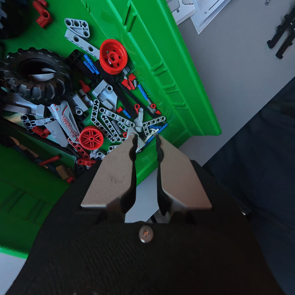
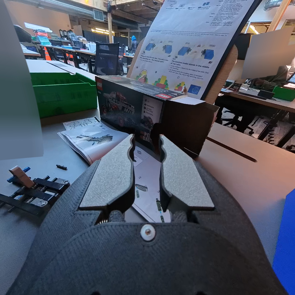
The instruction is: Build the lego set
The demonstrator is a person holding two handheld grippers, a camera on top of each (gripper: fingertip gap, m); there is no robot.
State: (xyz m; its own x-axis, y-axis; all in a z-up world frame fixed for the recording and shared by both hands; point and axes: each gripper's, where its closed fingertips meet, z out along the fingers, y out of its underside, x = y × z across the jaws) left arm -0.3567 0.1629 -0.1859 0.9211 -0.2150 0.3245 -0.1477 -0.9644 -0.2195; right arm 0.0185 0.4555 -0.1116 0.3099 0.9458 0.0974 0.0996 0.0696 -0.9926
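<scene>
In the left wrist view a green bin holds loose pieces: a black tyre, a red wheel hub, a smaller red rim, grey beams, blue pins. My left gripper is open and empty, its tips just above the pieces at the bin's near corner. In the right wrist view my right gripper is open and empty above the open instruction booklet. A partly built black frame with a tan piece lies on the table at the left.
The set's dark box stands behind the booklet, with a sheet on a cardboard stand behind it. The green bin sits at the back left. A loose black pin lies on the table. A blue object is at the right edge. About 50 centimetres separates my left fingertips from my right.
</scene>
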